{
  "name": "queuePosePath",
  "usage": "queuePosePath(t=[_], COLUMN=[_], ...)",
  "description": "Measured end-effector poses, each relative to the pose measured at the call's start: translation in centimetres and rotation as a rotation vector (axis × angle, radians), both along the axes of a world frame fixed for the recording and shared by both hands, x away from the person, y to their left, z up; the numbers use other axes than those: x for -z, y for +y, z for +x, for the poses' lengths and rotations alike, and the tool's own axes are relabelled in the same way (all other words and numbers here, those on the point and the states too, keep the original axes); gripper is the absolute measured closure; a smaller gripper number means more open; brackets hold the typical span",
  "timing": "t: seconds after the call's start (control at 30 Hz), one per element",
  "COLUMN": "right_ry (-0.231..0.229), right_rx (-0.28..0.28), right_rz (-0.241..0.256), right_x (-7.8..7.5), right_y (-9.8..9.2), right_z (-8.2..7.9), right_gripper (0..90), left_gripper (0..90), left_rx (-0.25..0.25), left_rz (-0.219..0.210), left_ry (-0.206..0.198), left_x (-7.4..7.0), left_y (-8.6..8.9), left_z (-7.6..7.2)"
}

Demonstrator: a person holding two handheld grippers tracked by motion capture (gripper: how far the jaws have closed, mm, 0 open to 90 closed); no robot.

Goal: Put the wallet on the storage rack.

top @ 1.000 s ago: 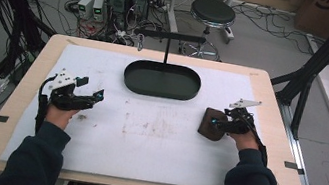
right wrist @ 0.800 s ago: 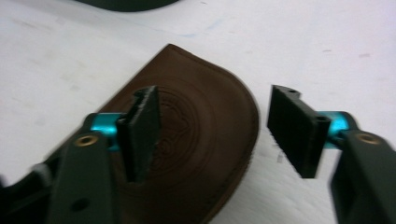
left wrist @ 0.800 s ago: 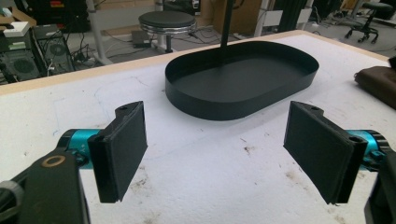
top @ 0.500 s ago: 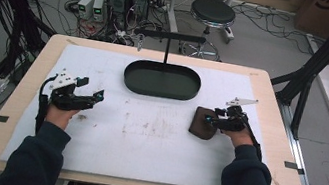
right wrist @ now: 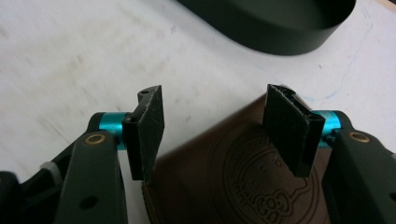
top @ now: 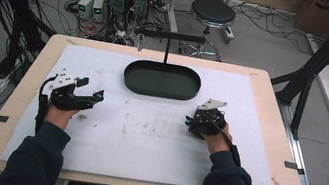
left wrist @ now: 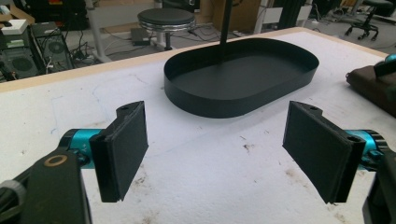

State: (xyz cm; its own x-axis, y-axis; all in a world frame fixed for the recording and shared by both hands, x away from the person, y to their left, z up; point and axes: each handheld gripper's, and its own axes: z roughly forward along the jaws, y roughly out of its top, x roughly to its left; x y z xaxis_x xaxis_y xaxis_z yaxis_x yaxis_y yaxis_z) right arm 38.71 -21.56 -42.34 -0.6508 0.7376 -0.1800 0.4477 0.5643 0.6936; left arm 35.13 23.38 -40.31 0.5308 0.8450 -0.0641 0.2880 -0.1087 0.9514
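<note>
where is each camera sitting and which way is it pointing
High view: fixed above the person's side of the table, looking forward and down; shows both forearms, the left gripper and right gripper.
Left gripper view: rides the left gripper, looking along its open jaws across the table toward the black tray.
Right gripper view: rides the right gripper, tilted down at the brown leather pouch between its open jaws.
Shared: the tray appears in all three; the pouch shows at the right edge of the left gripper view.
</note>
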Motion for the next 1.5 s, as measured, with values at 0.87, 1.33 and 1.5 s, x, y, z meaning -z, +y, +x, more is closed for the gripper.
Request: queuePosePath(t=[0.87, 1.33, 1.5], right_ry=[-0.072, -0.051, -0.039], right_rx=[0.094, 0.144, 0.129], right_rz=[-0.121, -0.307, -0.288], right_x=[-0.3, 1.0, 0.2], right_y=[-6.2, -3.1, -3.4], right_z=[-4.1, -2.1, -2.3], right_gripper=[20.5, 37.3, 49.3], left_gripper=[22.2, 22.2, 22.2], left_rx=[-0.002, 0.002, 0.003], left_rz=[-0.004, -0.007, -0.008], left_ry=[0.003, 0.011, 0.013], left_x=[0.1, 0.2, 0.2], left_y=[0.2, 0.3, 0.3], left_z=[0.0, -0.2, -0.2])
